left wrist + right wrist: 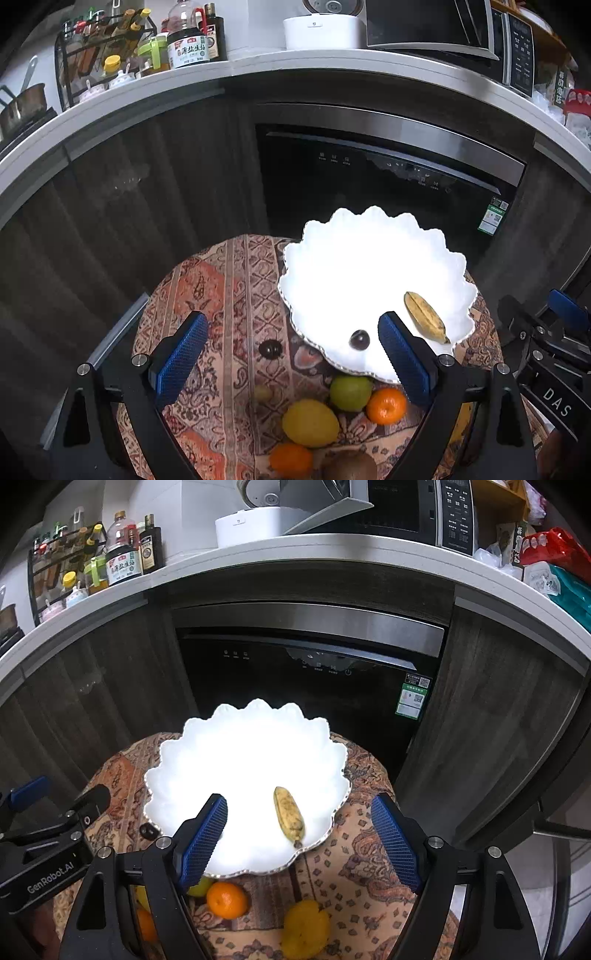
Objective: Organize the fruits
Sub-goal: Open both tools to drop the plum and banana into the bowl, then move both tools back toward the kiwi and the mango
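Observation:
A white scalloped plate (369,266) (243,753) stands on a small round table with a patterned cloth (221,295). On it lie a small banana (424,317) (289,816) and a dark grape (359,339). Another dark grape (269,349) lies on the cloth left of the plate. In front of the plate lie a green apple (350,392), an orange (386,405) (226,900), a lemon (310,422) (304,928), a second orange (291,459) and a kiwi (349,466). My left gripper (291,360) is open and empty above the fruits. My right gripper (301,843) is open and empty over the plate's near edge.
A dark dishwasher front (369,177) and wooden cabinets stand behind the table. The counter above holds sauce bottles (188,40), a rice cooker (325,26) and a microwave (461,33). The right gripper's body (554,354) shows at the right edge of the left view.

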